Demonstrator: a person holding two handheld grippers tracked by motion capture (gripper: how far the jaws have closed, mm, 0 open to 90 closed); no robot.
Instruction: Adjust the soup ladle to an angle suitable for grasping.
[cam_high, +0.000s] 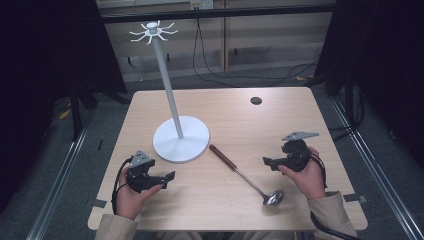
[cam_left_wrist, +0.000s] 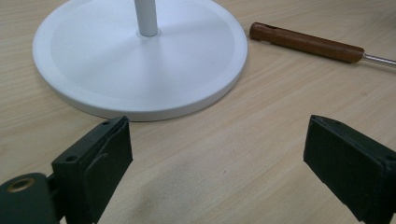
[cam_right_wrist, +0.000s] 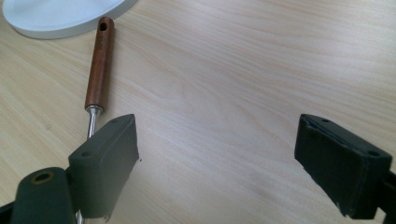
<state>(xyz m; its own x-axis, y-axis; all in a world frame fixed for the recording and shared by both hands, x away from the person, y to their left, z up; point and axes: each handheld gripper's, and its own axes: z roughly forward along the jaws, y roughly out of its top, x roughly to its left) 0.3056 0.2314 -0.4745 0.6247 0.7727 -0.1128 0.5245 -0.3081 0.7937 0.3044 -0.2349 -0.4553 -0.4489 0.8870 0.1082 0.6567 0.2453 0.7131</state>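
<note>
Even, soft light on the table (cam_high: 235, 200), dark surroundings, near tongs slightly blurred

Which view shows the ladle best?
The high view: the whole ladle shows there, wooden handle to bowl. The left gripper view gives its handle and some shaft; the right gripper view gives its handle, with the shaft running behind a finger.

Left gripper (cam_left_wrist: 217, 154) fingers (cam_left_wrist: 100, 163) spread, nothing between; white stand base (cam_left_wrist: 140, 60) ahead, ladle's brown handle (cam_left_wrist: 306, 43) beside it.

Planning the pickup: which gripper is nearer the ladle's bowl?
Right. The right gripper hovers just above and right of the ladle bowl; the left gripper sits farther off, across the table to its left.
</note>
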